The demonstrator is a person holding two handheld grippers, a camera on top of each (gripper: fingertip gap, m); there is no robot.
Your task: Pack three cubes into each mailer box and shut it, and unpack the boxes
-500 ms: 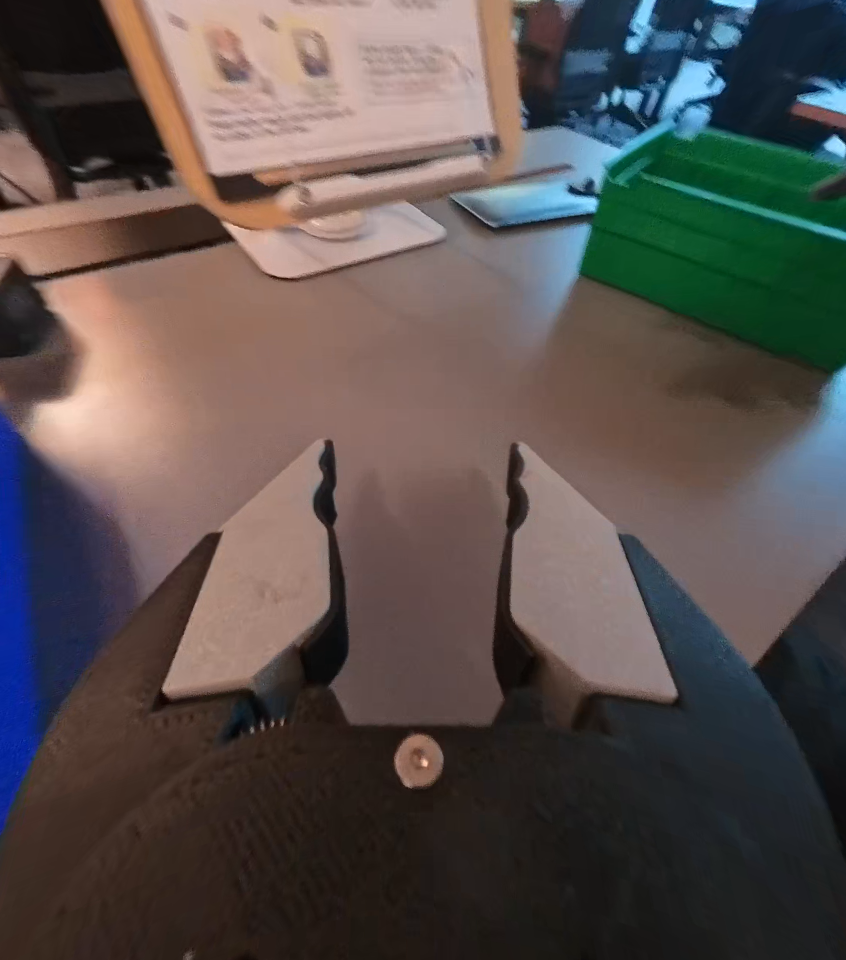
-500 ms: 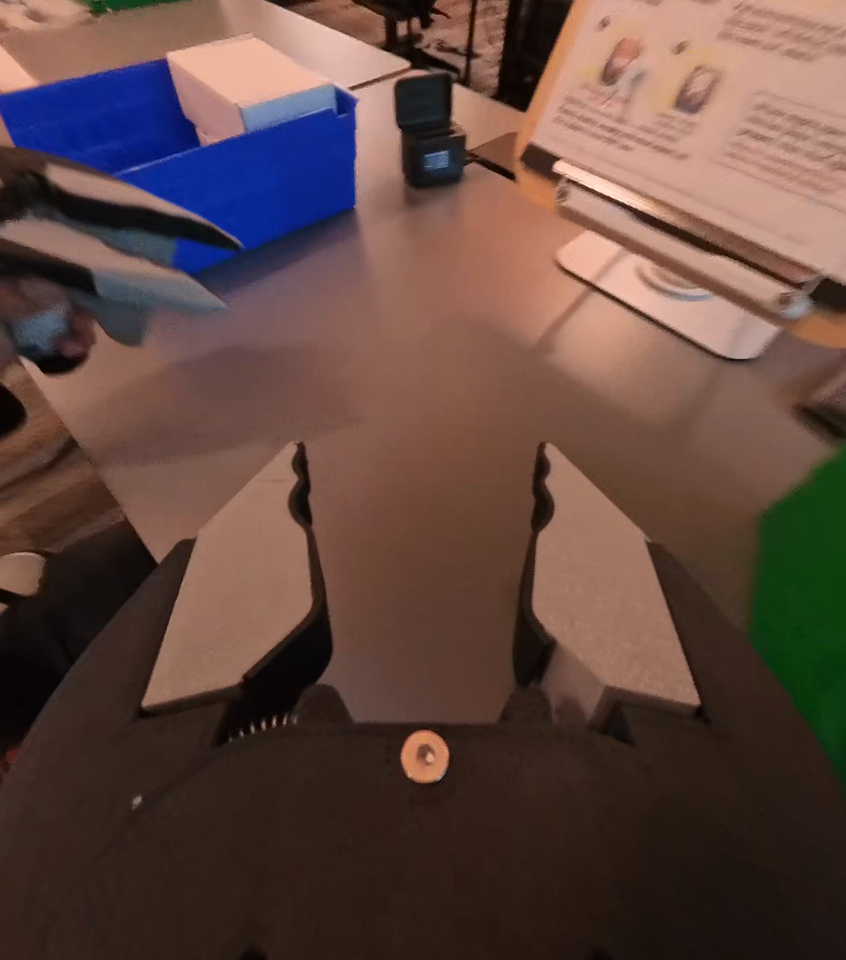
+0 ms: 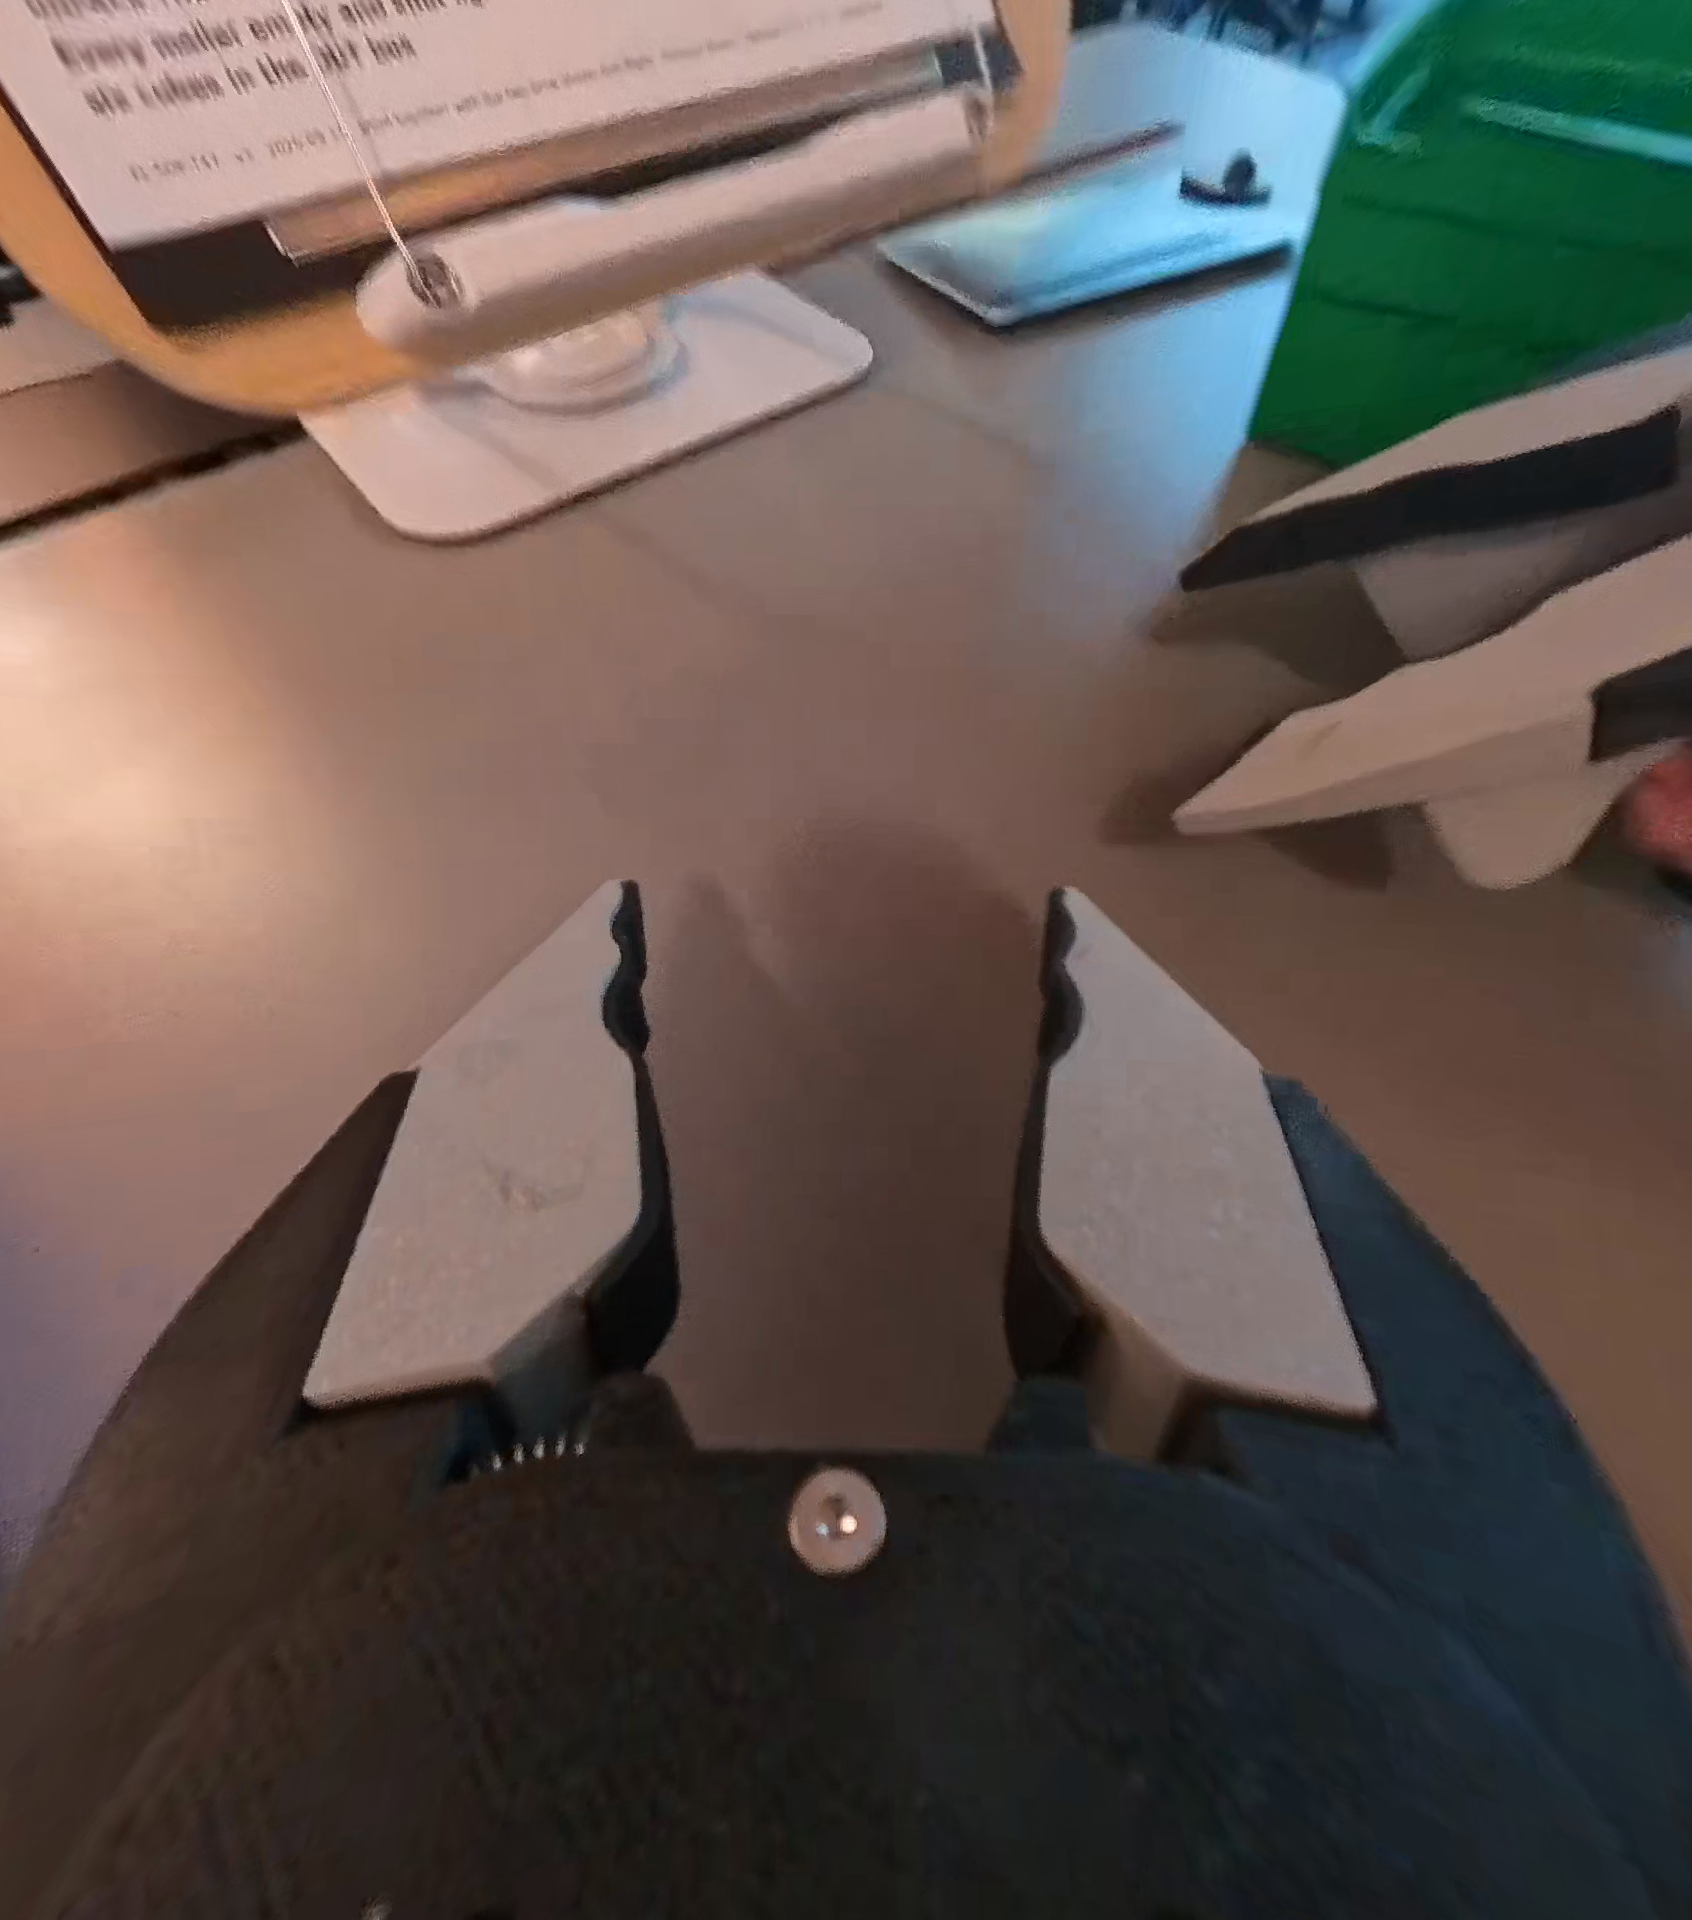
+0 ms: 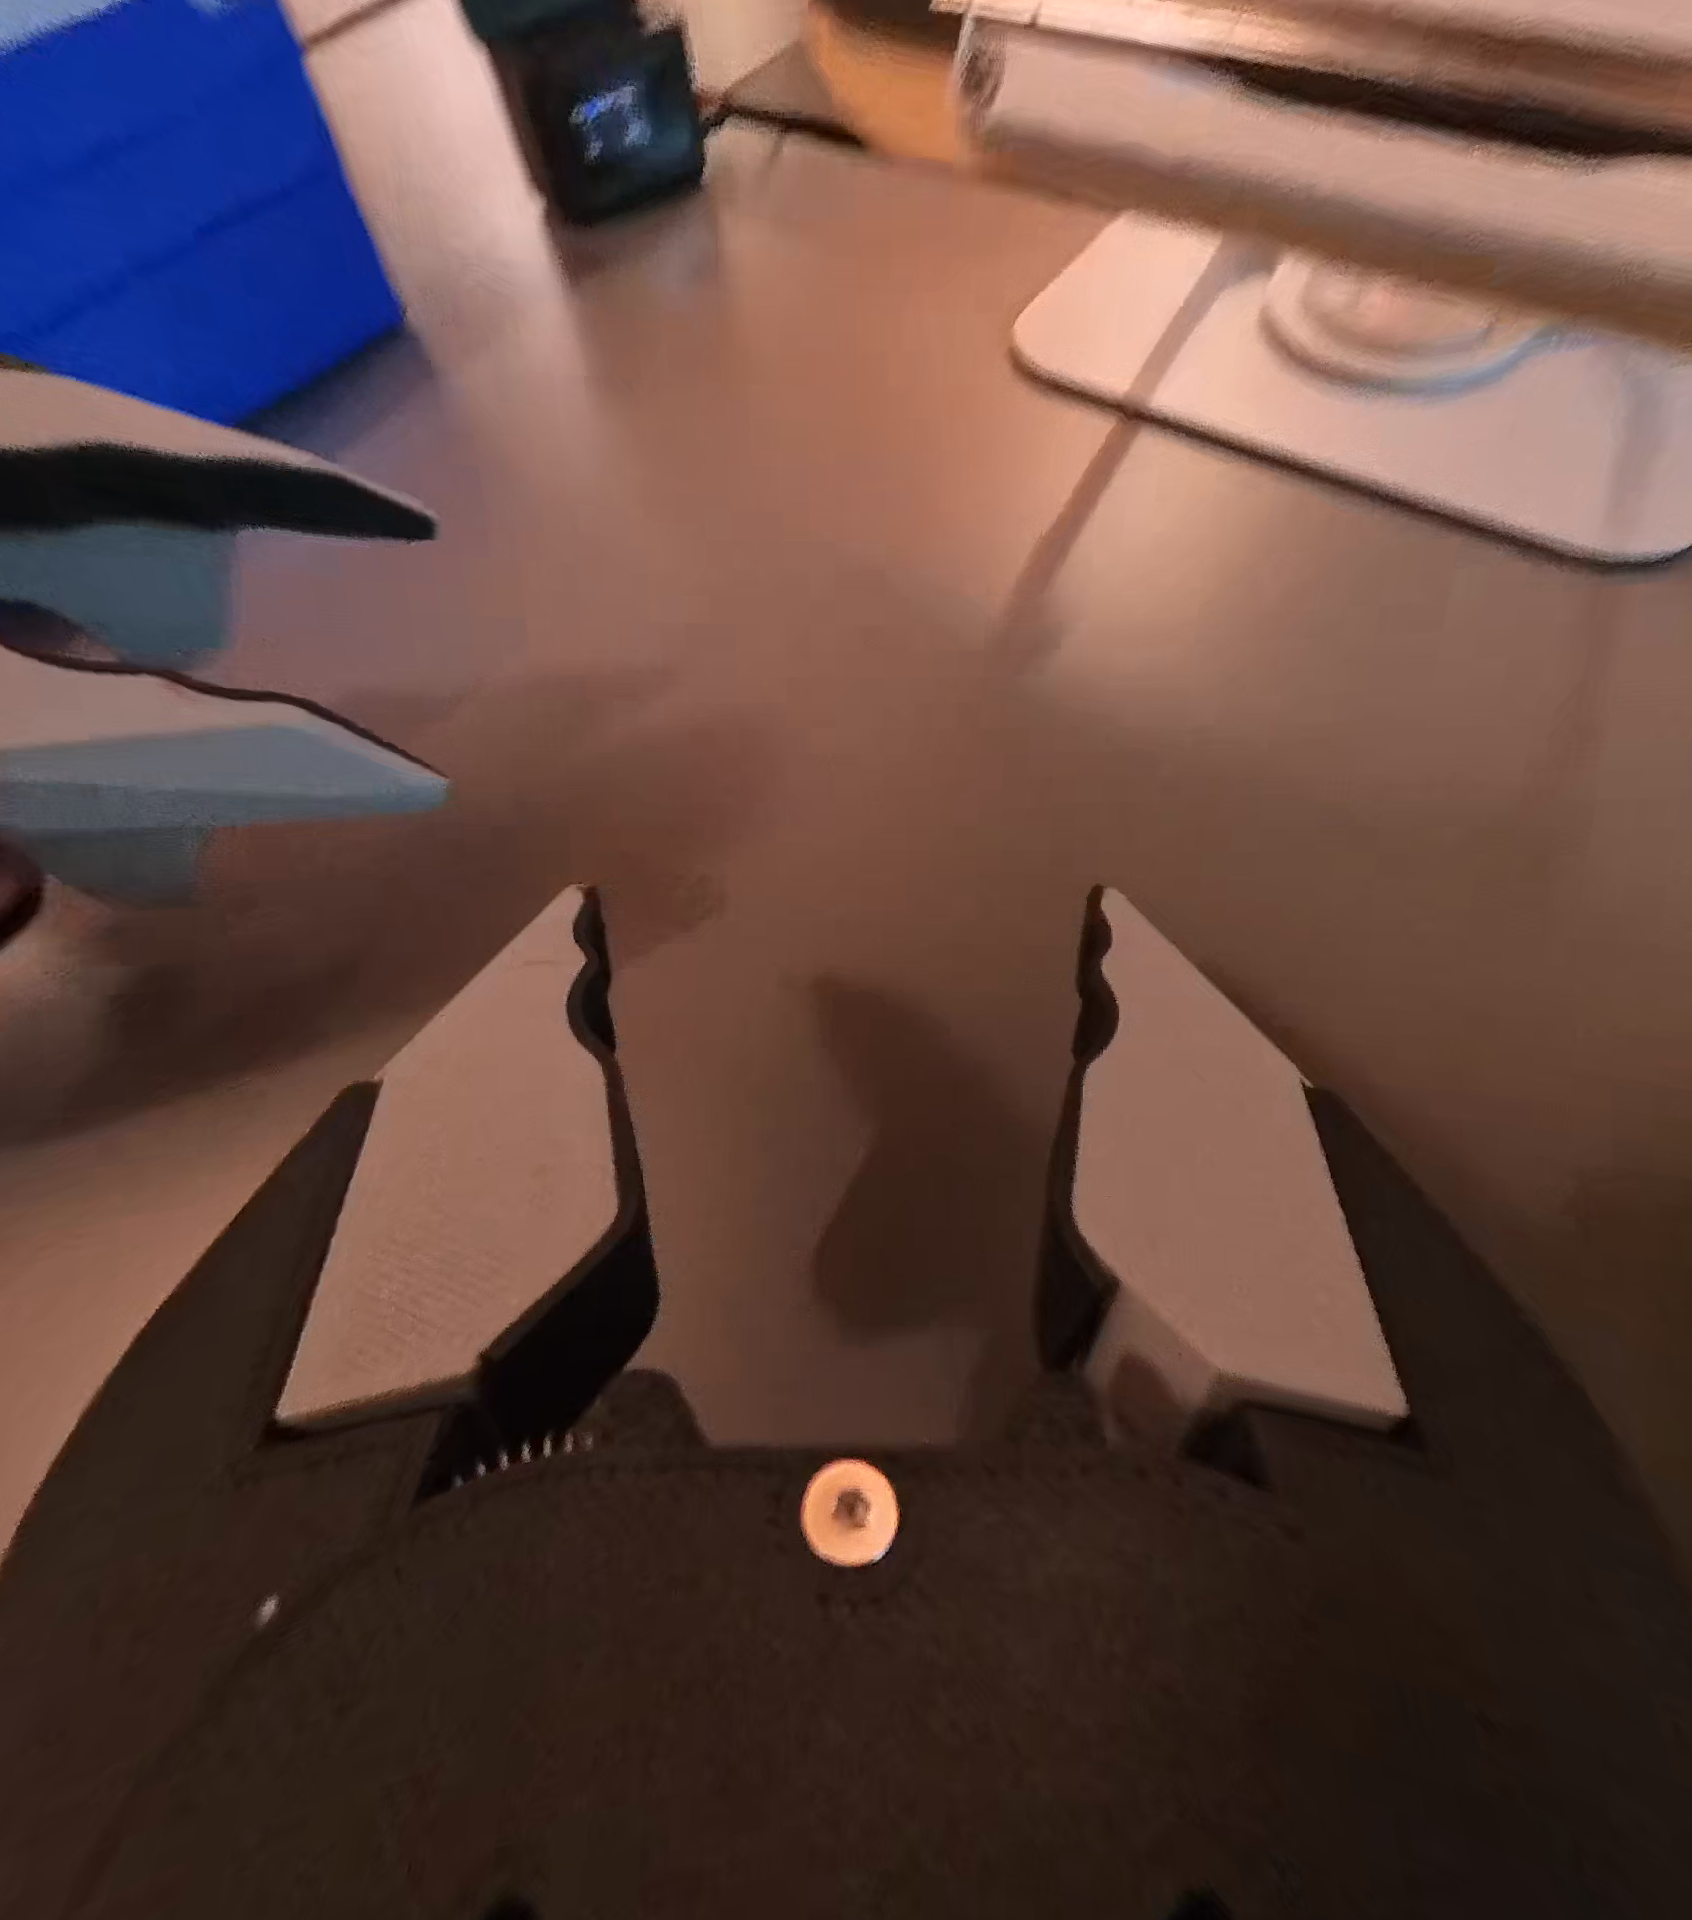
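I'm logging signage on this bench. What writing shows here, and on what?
Printed sheet on the stand: several lines of print, which I won't copy out; the smallest line is blurred.
Small black device: lit screen, too blurred to read.
Green bin, blue bin: none seen.

My left hand-held gripper (image 3: 842, 935) hovers low over the desk (image 3: 406, 727), its jaws parted with nothing between them. My right hand-held gripper (image 4: 842, 935) is likewise agape and empty, pointing inward toward the left one.
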